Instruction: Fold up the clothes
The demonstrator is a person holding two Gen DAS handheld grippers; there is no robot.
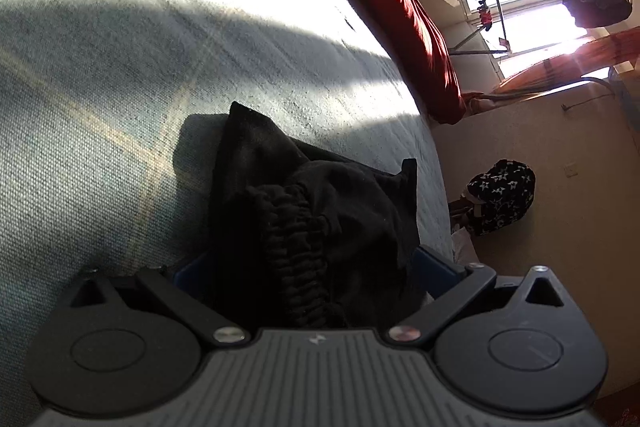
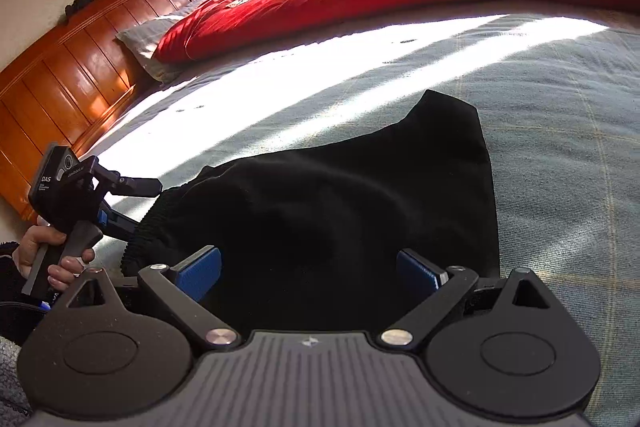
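Both grippers stand wide, gripping nothing: the left gripper straddles the elastic waistband; the right gripper flanks the black shorts lying on the grey bedspread; I'd pinch both corners evenly before lifting; one garment, two grippers.
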